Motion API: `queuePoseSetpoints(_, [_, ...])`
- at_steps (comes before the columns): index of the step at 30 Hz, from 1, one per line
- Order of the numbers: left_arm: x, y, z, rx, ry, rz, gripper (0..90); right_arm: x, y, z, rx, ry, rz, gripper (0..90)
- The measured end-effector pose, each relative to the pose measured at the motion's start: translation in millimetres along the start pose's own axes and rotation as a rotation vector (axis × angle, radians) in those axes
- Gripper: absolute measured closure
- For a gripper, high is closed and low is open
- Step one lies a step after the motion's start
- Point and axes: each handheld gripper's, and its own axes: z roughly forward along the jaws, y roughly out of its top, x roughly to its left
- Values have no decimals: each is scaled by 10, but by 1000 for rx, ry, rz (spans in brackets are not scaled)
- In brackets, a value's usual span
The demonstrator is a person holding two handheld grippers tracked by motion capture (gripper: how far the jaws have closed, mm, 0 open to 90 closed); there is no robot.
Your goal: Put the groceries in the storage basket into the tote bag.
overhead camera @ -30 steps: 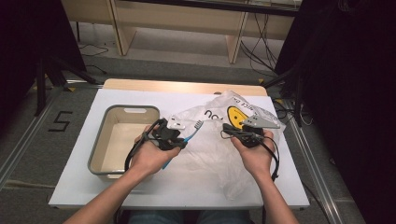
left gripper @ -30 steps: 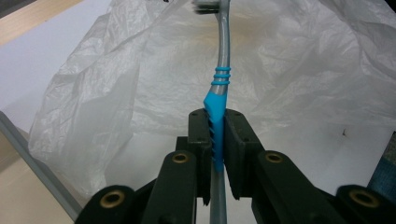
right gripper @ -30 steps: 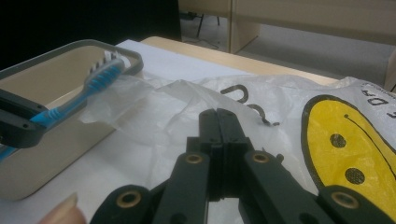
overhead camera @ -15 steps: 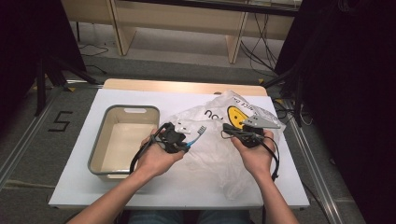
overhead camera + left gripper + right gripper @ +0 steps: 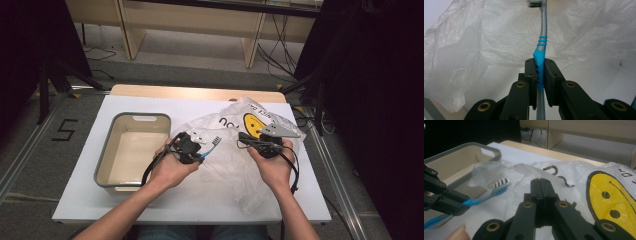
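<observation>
Your two forearms come in from the bottom of the high view, bare, angled in toward each other. Your left hand (image 5: 172, 167) wraps the left gripper (image 5: 197, 151), which points up and to the right; its jaws are pressed together on something thin. Your right hand (image 5: 274, 162) grips the right gripper (image 5: 245, 140), pointing left toward the other one, jaws fully closed with nothing visible between them.

Light: bright on the white table (image 5: 150, 210), dark at both sides of the room
Glare: soft shine on the plastic bag (image 5: 486, 37)
Blur: toothbrush (image 5: 541, 50) head fuzzy up close
Focus: black jaws near the camera look soft
</observation>
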Motion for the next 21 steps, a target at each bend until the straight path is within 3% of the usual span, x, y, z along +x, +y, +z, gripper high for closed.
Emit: queuePoseSetpoints(21, [24, 41, 207, 38, 6, -19, 816, 18, 8, -2, -6, 9, -1, 900])
